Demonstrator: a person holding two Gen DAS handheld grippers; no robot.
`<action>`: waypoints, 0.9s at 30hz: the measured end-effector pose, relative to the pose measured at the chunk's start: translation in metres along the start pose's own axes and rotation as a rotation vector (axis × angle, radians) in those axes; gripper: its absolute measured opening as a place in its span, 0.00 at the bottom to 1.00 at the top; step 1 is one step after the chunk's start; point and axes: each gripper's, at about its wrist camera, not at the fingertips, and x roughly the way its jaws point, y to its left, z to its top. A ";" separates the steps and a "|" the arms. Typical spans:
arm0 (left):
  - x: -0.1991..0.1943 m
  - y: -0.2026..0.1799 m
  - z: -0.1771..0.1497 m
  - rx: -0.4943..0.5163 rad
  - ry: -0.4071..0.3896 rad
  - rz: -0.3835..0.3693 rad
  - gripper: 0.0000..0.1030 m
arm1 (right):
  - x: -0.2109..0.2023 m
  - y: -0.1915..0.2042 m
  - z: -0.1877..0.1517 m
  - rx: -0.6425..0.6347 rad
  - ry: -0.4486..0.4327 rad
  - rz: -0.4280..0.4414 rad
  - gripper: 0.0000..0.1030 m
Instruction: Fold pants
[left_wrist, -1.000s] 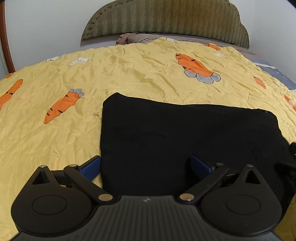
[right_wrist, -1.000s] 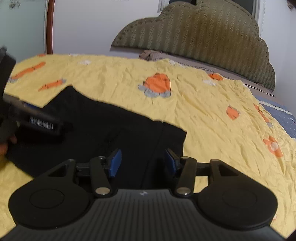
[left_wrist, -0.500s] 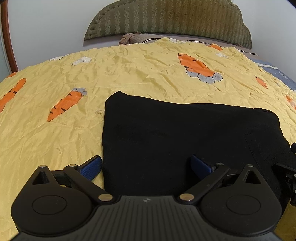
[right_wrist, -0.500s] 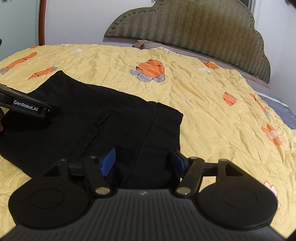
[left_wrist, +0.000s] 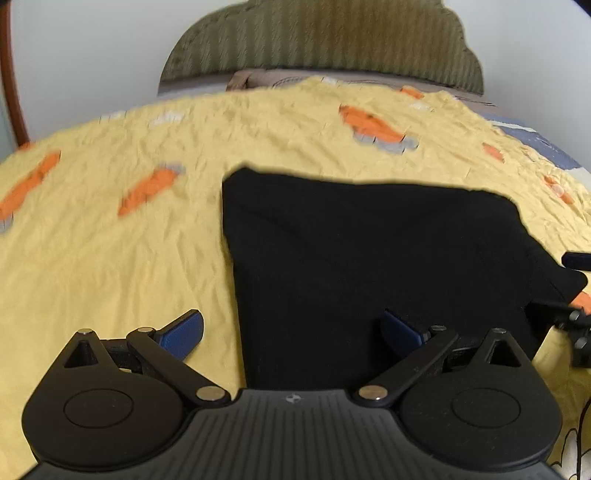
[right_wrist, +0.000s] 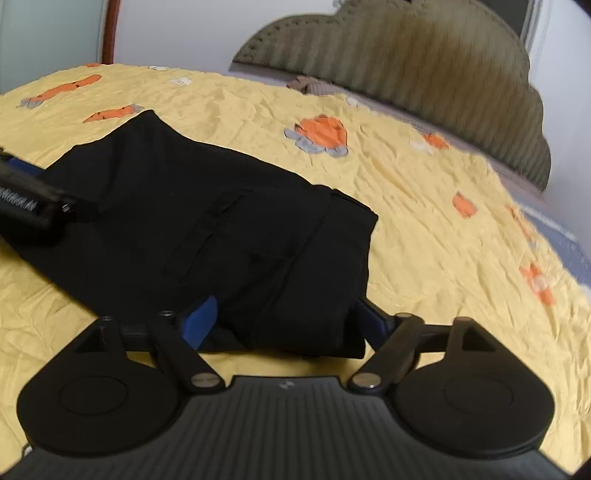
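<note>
Black pants (left_wrist: 369, 258) lie folded in a flat rectangle on the yellow bedspread (left_wrist: 110, 258). My left gripper (left_wrist: 291, 328) is open, its blue pads astride the near left edge of the pants, left pad over the bedspread. In the right wrist view the pants (right_wrist: 221, 229) show a pocket seam and a thick folded right end. My right gripper (right_wrist: 284, 317) is open, its pads either side of that near right corner. The left gripper (right_wrist: 29, 203) shows at the left edge there; the right gripper (left_wrist: 572, 317) shows at the right edge of the left view.
The bedspread (right_wrist: 443, 240) carries orange carrot prints and is wrinkled. A green padded headboard (left_wrist: 321, 40) and a brown pillow (right_wrist: 310, 85) stand at the far end. A blue sheet (right_wrist: 569, 236) shows at the bed's right side.
Both grippers have pulled back slightly and lifted their view. The right gripper's pads now straddle the near right corner of the pants. The pants have not moved.
</note>
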 end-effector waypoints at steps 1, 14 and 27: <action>-0.002 0.000 0.006 0.010 -0.029 0.011 1.00 | -0.004 -0.004 0.004 0.015 -0.003 0.014 0.76; 0.099 0.010 0.078 -0.037 0.067 0.069 1.00 | 0.079 -0.043 0.067 0.158 0.024 0.061 0.71; 0.031 -0.009 0.033 -0.043 -0.031 -0.025 1.00 | 0.009 -0.089 0.010 0.411 -0.152 -0.050 0.78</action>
